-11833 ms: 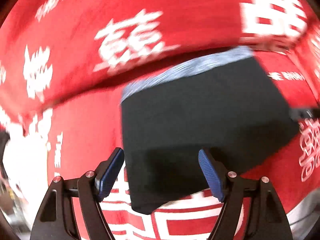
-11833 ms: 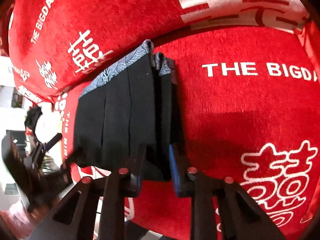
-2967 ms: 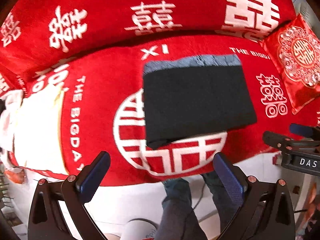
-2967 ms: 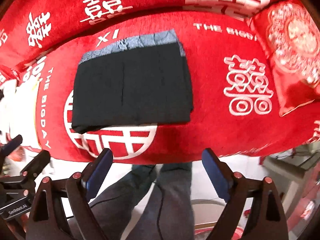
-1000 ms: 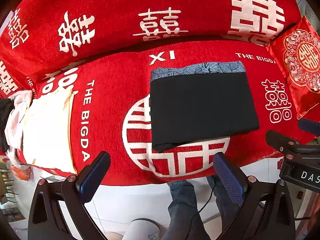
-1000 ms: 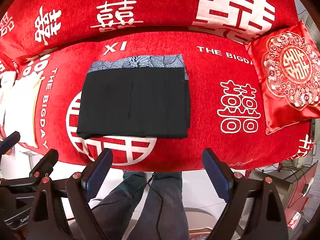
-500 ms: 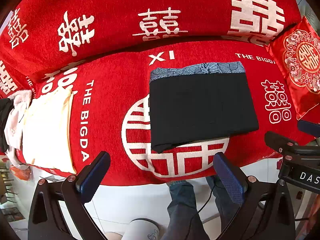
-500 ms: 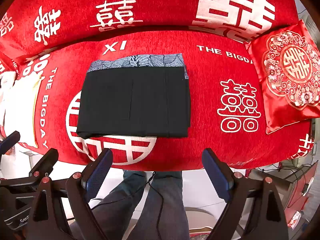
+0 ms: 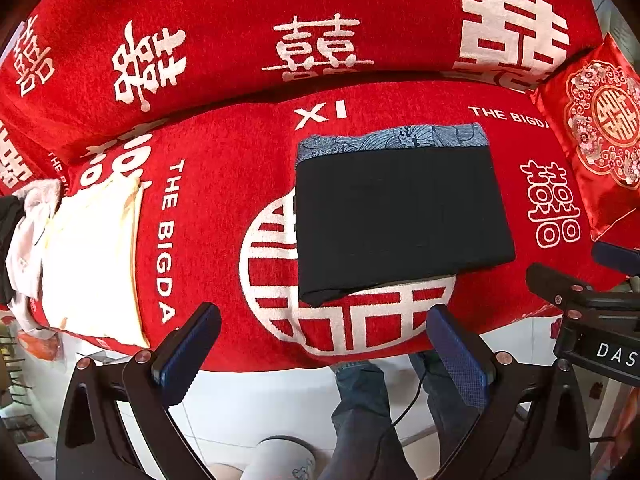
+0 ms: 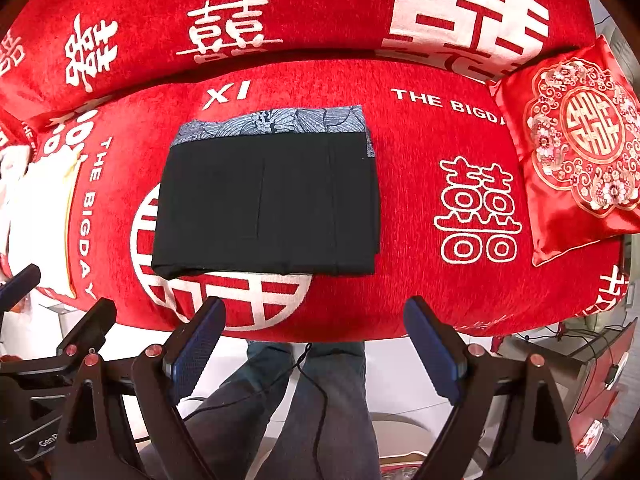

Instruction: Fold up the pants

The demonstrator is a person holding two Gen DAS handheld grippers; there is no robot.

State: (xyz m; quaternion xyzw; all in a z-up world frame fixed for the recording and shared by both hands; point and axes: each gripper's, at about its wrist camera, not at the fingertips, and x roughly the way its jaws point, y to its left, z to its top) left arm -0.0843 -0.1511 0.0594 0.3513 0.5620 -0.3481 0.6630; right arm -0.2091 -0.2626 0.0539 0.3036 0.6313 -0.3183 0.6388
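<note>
The black pants (image 9: 400,216) lie folded into a flat rectangle on the red sofa seat (image 9: 224,200), with a blue patterned waistband along the far edge. They also show in the right wrist view (image 10: 268,204). My left gripper (image 9: 324,344) is open and empty, held back from the sofa's front edge, well short of the pants. My right gripper (image 10: 316,340) is open and empty too, likewise back over the floor. Neither touches the pants.
A cream cushion (image 9: 92,256) lies at the seat's left end with clothes beside it. A red embroidered cushion (image 10: 576,148) sits at the right end. The person's jeans-clad legs (image 10: 304,408) stand below. The right gripper's body (image 9: 592,312) shows at the left view's right edge.
Nearly nothing differs over the last second. Earlier, both grippers were close on the pants, the right one shut on a fold; both have since drawn back and stand open.
</note>
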